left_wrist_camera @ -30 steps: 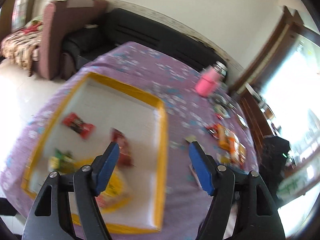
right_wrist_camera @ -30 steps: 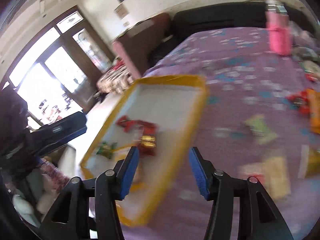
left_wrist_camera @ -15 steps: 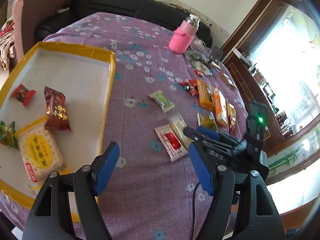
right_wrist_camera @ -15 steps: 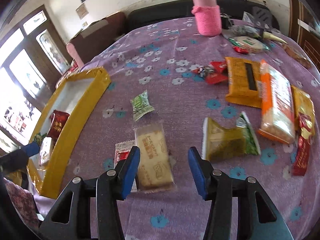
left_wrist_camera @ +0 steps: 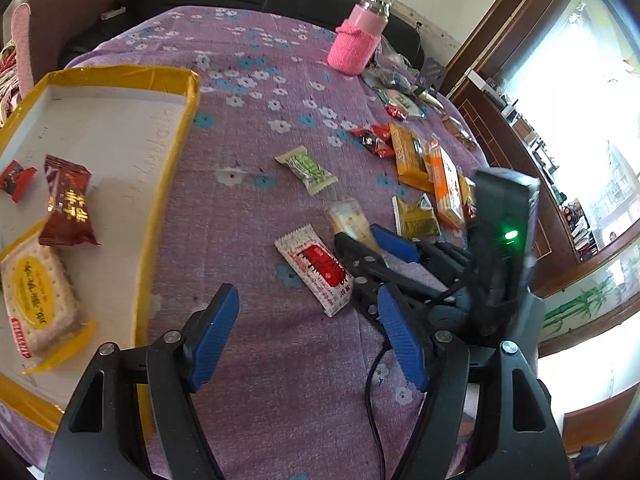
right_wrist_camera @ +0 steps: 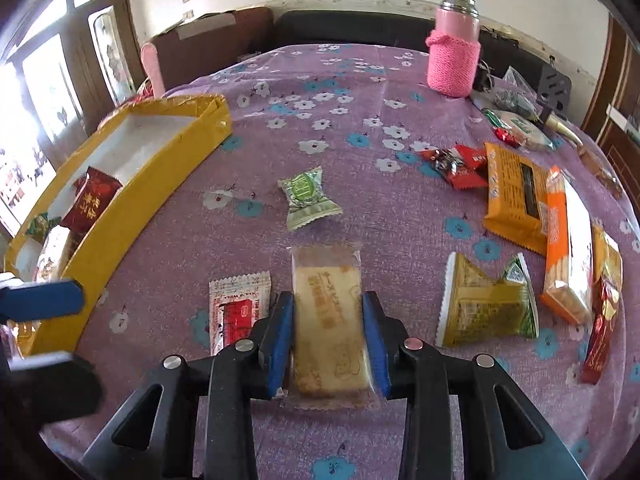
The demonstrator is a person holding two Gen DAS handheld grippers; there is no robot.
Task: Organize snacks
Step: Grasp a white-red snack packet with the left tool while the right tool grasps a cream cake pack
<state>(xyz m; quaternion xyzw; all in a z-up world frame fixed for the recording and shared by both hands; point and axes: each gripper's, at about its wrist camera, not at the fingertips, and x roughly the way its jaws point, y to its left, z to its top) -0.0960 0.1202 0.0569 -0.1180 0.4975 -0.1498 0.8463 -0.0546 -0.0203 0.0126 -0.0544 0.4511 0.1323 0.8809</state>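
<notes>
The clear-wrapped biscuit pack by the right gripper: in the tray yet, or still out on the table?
Out. The biscuit pack lies flat on the purple tablecloth, between the closing right gripper jaws; the yellow tray is apart.

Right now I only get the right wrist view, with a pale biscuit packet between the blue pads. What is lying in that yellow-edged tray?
Observer: The left wrist view shows a large cracker packet with a round yellow label in the tray.
Operator: Anything smaller in there?
Observer: A small red sweet at the tray's left edge, beside a dark red packet.
Operator: And the other gripper?
Observer: The left gripper is open and holding nothing.
</notes>
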